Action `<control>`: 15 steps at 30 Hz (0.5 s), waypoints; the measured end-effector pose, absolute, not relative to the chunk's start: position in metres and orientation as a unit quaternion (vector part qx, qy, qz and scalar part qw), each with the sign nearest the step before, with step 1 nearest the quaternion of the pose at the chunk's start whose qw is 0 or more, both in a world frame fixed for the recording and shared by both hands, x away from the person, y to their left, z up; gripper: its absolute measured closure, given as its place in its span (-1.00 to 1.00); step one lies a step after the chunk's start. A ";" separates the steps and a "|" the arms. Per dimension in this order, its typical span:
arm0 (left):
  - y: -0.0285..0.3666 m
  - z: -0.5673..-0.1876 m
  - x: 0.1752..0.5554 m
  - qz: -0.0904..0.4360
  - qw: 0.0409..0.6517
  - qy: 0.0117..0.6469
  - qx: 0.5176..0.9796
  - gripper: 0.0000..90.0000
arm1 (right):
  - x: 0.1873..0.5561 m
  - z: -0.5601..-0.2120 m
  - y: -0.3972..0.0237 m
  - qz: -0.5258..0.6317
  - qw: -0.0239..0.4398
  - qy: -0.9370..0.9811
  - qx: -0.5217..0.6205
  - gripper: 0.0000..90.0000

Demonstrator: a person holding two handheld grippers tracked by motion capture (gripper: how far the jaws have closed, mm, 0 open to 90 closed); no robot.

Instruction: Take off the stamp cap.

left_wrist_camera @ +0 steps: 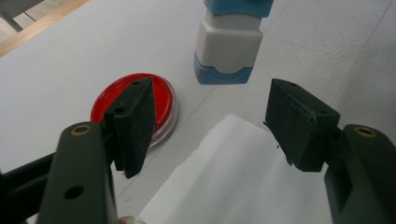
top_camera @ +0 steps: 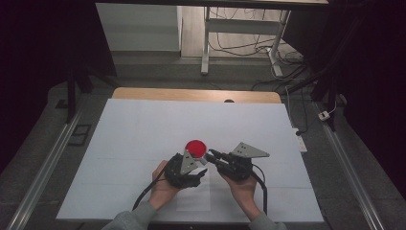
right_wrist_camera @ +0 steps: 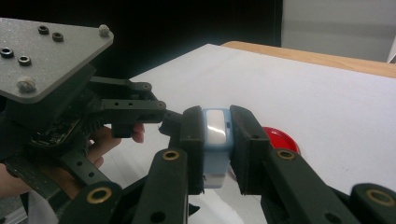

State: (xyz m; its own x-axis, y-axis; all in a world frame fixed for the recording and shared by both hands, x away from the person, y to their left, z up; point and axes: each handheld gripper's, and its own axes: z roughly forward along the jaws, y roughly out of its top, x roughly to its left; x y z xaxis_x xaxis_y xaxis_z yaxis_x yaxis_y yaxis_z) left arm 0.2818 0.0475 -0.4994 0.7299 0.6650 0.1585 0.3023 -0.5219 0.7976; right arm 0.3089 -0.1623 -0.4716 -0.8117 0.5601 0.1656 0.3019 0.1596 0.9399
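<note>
A white sheet covers the table [top_camera: 143,129], and the room around it is dark, with a grey floor and loose cables [top_camera: 239,45] behind.

The right gripper [right_wrist_camera: 217,149] pinches a small blue and white stamp [right_wrist_camera: 216,140] tight between its two black jaws. It holds the stamp up off the table, just past the tip of the left gripper [left_wrist_camera: 210,126]. In the left gripper view the stamp [left_wrist_camera: 229,44] hangs upright above the sheet, its blue foot pointing down.

The left gripper has its jaws spread wide, with nothing between them but air. Under it lies a piece of white paper [left_wrist_camera: 238,177], flat on the sheet, and the stamp is just past the paper's far edge.

A round red ink pad [top_camera: 196,147] in a clear dish sits on the table, just beside the paper. From the left gripper's camera, one jaw stands in front of the pad [left_wrist_camera: 112,100] and hides part of it. In the right gripper view the jaws hide most of the pad [right_wrist_camera: 282,137], so just a red edge peeks out.

From above, both hands sit close together near the front of the table, with the red pad just beyond them. A bare strip of the wooden top [top_camera: 191,94] shows at the far edge.
</note>
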 end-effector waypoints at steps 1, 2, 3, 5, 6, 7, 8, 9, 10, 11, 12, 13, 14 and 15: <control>0.047 -0.500 0.282 0.231 0.396 0.288 0.841 -0.22 | 0.309 -0.472 -0.162 0.582 0.111 0.753 0.286 0.68; 0.046 -0.500 0.282 0.232 0.396 0.287 0.841 -0.21 | 0.309 -0.472 -0.162 0.582 0.111 0.754 0.286 0.68; 0.046 -0.500 0.282 0.235 0.394 0.287 0.841 -0.19 | 0.309 -0.472 -0.162 0.582 0.110 0.754 0.285 0.68; 0.046 -0.500 0.283 0.235 0.394 0.285 0.841 -0.17 | 0.309 -0.472 -0.162 0.582 0.110 0.754 0.285 0.68; 0.046 -0.500 0.283 0.237 0.394 0.285 0.841 -0.16 | 0.309 -0.472 -0.162 0.582 0.109 0.753 0.285 0.68; 0.045 -0.500 0.283 0.238 0.394 0.285 0.841 -0.15 | 0.309 -0.472 -0.162 0.582 0.109 0.753 0.285 0.68; 0.045 -0.500 0.283 0.239 0.395 0.284 0.840 -0.14 | 0.309 -0.472 -0.162 0.583 0.109 0.753 0.285 0.68; 0.045 -0.500 0.282 0.241 0.394 0.284 0.840 -0.12 | 0.309 -0.472 -0.162 0.583 0.108 0.753 0.285 0.68; 0.044 -0.500 0.282 0.243 0.394 0.283 0.840 -0.11 | 0.309 -0.472 -0.162 0.583 0.107 0.753 0.285 0.68; 0.044 -0.500 0.282 0.244 0.394 0.282 0.840 -0.09 | 0.309 -0.472 -0.162 0.584 0.106 0.752 0.286 0.68; 0.044 -0.500 0.282 0.245 0.393 0.282 0.840 -0.09 | 0.309 -0.472 -0.162 0.584 0.106 0.752 0.286 0.68; 0.044 -0.501 0.283 0.246 0.394 0.281 0.840 -0.06 | 0.309 -0.472 -0.162 0.584 0.105 0.752 0.286 0.68; 0.044 -0.501 0.283 0.246 0.394 0.281 0.840 -0.06 | 0.309 -0.472 -0.162 0.584 0.105 0.752 0.286 0.68; 0.044 -0.501 0.283 0.246 0.395 0.281 0.840 -0.05 | 0.309 -0.472 -0.162 0.584 0.105 0.752 0.286 0.68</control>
State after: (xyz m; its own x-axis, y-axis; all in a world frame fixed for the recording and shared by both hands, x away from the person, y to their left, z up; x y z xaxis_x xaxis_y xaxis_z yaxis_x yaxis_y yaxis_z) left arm 0.2828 0.0437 -0.5009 0.7211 0.6658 0.1917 0.2774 -0.5310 0.8007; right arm 0.3090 -0.1620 -0.4722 -0.8146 0.5526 0.1762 0.3073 0.1535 0.9392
